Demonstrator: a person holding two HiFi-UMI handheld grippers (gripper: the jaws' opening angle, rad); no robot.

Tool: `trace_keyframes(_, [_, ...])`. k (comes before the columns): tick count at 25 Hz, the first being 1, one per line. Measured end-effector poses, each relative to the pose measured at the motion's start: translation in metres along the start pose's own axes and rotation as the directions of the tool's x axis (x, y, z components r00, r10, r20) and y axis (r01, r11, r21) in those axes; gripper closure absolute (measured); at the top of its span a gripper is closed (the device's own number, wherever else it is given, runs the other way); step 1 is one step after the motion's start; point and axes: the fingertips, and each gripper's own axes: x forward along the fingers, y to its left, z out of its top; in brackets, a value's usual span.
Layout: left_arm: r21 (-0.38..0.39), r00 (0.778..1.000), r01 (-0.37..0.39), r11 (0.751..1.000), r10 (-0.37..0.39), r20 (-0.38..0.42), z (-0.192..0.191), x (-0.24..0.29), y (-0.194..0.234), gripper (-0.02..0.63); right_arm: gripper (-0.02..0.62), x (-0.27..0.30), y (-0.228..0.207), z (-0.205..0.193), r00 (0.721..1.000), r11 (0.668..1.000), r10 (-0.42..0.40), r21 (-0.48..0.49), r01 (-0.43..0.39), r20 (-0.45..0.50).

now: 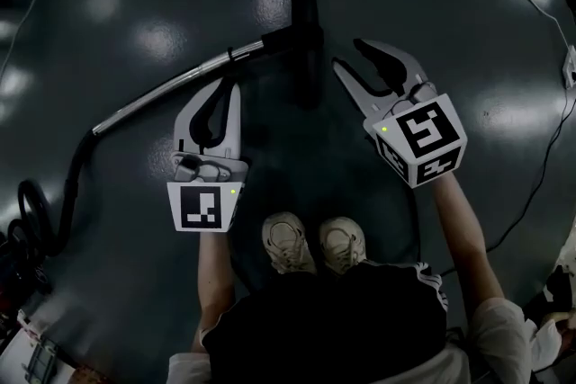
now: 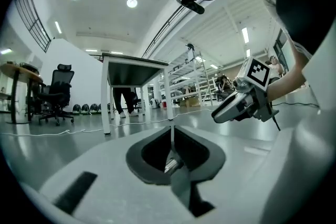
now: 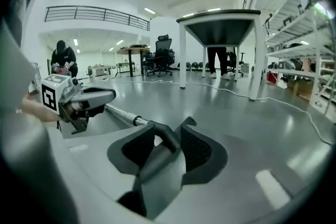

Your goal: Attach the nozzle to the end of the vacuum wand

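The vacuum wand (image 1: 171,90), a silver tube, lies on the dark floor and runs up to the right into the black nozzle (image 1: 306,31), which sits on its end. My left gripper (image 1: 231,86) hovers just on the near side of the wand, jaws shut with nothing between them; in its own view the left gripper (image 2: 171,131) shows one closed seam. My right gripper (image 1: 347,54) is right of the nozzle, open. In the right gripper view the nozzle (image 3: 163,139) and wand (image 3: 119,115) show between the right gripper's (image 3: 169,126) spread jaws, untouched.
A black hose (image 1: 72,184) curves from the wand's left end towards gear at the lower left. The person's shoes (image 1: 315,243) stand below the grippers. A cable (image 1: 549,157) trails at the right. A white-legged table (image 3: 220,23), office chairs and shelves stand further off.
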Motion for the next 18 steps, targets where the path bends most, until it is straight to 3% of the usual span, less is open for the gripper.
trace_keyframes(3, [0.000,1.000,0.023,1.000,-0.023,-0.007,-0.007,0.002,-0.009,0.586,0.440,-0.004,0.000,-0.011,1.000,1.000,0.011,-0.007,-0.011,-0.009])
trace_keyframes(7, [-0.111,1.000,0.006,0.994,-0.004,0.022,-0.007,0.006,-0.008,0.586,0.450,-0.008,-0.007,-0.007,1.000,1.000,-0.013,0.027,0.012,0.012])
trace_keyframes(10, [-0.147,0.999,-0.011,0.989,0.016,0.030,-0.008,0.007,-0.005,0.589,0.468,-0.007,-0.012,-0.004,0.999,0.997,-0.038,0.071,0.036,0.033])
trace_keyframes(14, [-0.161,0.998,-0.037,0.986,0.043,0.037,-0.011,0.010,-0.003,0.604,0.588,-0.008,-0.019,0.000,0.991,0.989,-0.107,0.113,0.098,0.076])
trace_keyframes(18, [-0.168,0.998,-0.048,0.985,0.056,0.041,-0.019,0.018,0.002,0.604,0.588,-0.001,-0.026,0.001,0.983,0.981,-0.145,0.146,0.129,0.109])
